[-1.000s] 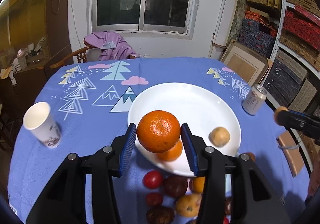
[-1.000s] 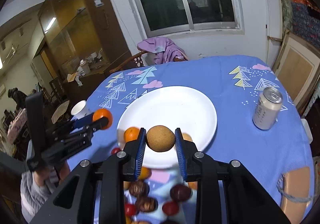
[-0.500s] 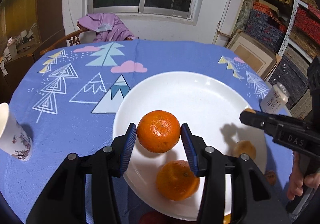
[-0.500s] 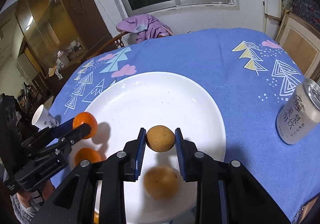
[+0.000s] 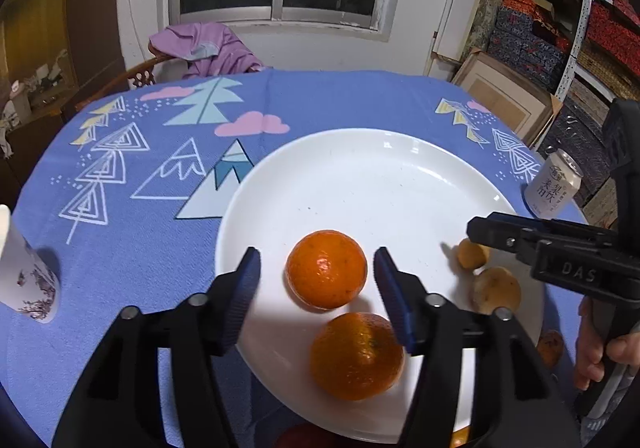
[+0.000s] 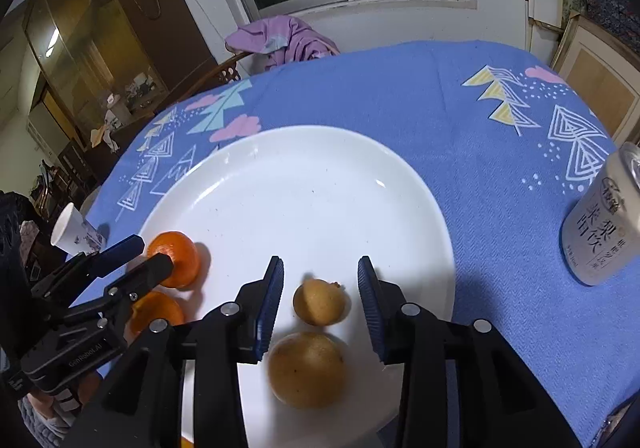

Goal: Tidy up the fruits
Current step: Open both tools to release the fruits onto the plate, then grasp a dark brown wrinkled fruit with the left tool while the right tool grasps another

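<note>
Left wrist view. The left gripper (image 5: 316,286) hangs over the near part of the round white ceramic plate (image 5: 360,176). Its jaws are opening, and the glossy orange mandarin (image 5: 326,269) between them sits free on the plate, with a gap to each blue ribbed pad: released, not gripped. A second, larger orange mandarin (image 5: 357,355) lies just nearer on the same plate. Judgement: oranges are being grouped on the plate's left side. At the right edge, the right gripper's black body reaches in beside two brownish fruits. A paper cup (image 5: 24,276) and a pale drink can (image 5: 554,184) stand on the blue patterned tablecloth (image 5: 320,100), off the plate.

Right wrist view. The right gripper (image 6: 320,288) has its jaws opening too. The small round tan fruit (image 6: 320,302) rests on the plate between them, clear of both pads. A larger tan fruit (image 6: 307,368) lies just nearer. Judgement: tan fruits are collected on this side, apart from the oranges.
</note>
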Motion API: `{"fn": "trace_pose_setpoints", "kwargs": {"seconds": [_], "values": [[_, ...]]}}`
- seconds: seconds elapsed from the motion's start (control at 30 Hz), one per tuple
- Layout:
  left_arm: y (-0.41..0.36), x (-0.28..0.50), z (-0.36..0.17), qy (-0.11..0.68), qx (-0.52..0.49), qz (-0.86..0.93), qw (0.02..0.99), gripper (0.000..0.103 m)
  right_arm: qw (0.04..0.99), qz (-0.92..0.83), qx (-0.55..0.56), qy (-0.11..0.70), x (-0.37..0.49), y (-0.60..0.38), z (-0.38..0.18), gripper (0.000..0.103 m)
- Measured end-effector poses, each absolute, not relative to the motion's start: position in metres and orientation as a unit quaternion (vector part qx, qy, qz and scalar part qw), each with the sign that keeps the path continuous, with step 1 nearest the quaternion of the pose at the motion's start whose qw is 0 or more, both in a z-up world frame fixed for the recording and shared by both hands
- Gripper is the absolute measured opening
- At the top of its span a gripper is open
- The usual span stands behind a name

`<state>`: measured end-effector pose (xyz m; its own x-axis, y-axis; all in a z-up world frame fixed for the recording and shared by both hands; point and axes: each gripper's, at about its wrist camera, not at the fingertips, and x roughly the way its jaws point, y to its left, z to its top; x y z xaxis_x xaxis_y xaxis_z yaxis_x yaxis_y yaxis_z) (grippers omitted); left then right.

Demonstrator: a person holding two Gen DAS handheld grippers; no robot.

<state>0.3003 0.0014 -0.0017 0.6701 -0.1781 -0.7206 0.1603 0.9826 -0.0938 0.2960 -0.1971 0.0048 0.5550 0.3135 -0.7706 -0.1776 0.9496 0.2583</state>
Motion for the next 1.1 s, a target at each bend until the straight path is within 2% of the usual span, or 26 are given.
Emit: {"fn": "trace_pose_setpoints", "kwargs": {"seconds": [0.07, 0.1, 0.13, 0.2, 0.37, 0.53, 0.8, 1.1], "values": [[0.004, 0.297, 0.006, 0.388, -0.014, -0.094, 0.917, 0.06, 0.882, 0.144, 0.082, 0.44, 0.293, -0.199, 0.015, 0.04], [0.007, 0.293, 0.014, 0.381, -0.02, -0.094, 0.92, 0.06, 0.885, 0.145, 0.087, 0.433, 0.29, -0.2, 0.021, 0.047], [0.01, 0.291, 0.019, 0.375, -0.023, -0.091, 0.922, 0.064, 0.889, 0.146, 0.09, 0.425, 0.287, -0.201, 0.028, 0.058], [0.016, 0.282, 0.034, 0.358, -0.028, -0.08, 0.93, 0.072, 0.899, 0.149, 0.1, 0.399, 0.276, -0.203, 0.048, 0.072], [0.033, 0.247, 0.063, 0.33, -0.033, -0.051, 0.942, 0.086, 0.902, 0.184, 0.127, 0.37, 0.237, -0.206, 0.089, 0.078], [0.044, 0.19, 0.05, 0.327, -0.009, -0.032, 0.945, 0.094, 0.912, 0.195, 0.119, 0.342, 0.177, -0.215, 0.098, 0.097], [0.044, 0.119, -0.001, 0.366, 0.017, -0.031, 0.93, 0.094, 0.918, 0.168, 0.163, 0.319, 0.09, -0.263, 0.049, 0.098], [0.033, 0.116, -0.018, 0.384, 0.047, -0.022, 0.922, 0.095, 0.909, 0.145, 0.23, 0.316, 0.087, -0.294, 0.04, 0.1]]}}
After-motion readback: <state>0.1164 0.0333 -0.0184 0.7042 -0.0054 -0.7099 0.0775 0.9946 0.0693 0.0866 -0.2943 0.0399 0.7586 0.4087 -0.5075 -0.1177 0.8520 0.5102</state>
